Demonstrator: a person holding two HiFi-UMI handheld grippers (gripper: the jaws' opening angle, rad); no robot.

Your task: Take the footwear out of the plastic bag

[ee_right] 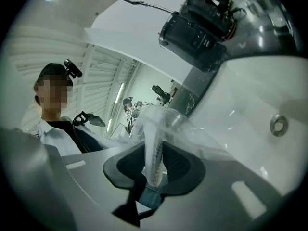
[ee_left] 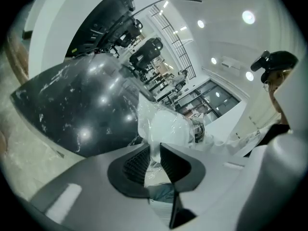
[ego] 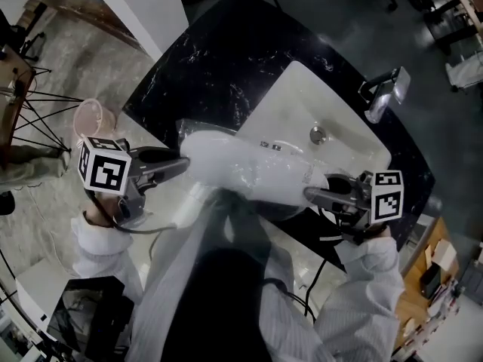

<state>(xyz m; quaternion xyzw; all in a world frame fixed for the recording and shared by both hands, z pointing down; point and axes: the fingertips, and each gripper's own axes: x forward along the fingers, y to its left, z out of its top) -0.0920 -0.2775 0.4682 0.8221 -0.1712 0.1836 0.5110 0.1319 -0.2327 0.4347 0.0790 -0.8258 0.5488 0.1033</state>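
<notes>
A clear plastic bag with white footwear inside hangs stretched between my two grippers, over the front edge of a white sink. My left gripper is at the bag's left end. In the left gripper view its jaws stand close together with crumpled bag film pinched between them. My right gripper grips the bag's right end. In the right gripper view a ribbed white edge wrapped in film sits between the pads of that gripper.
The sink is set in a black marble counter, with a chrome faucet at its far right and a drain in the basin. A pale pink see-through container stands behind the left gripper's marker cube. The person's white sleeves fill the lower frame.
</notes>
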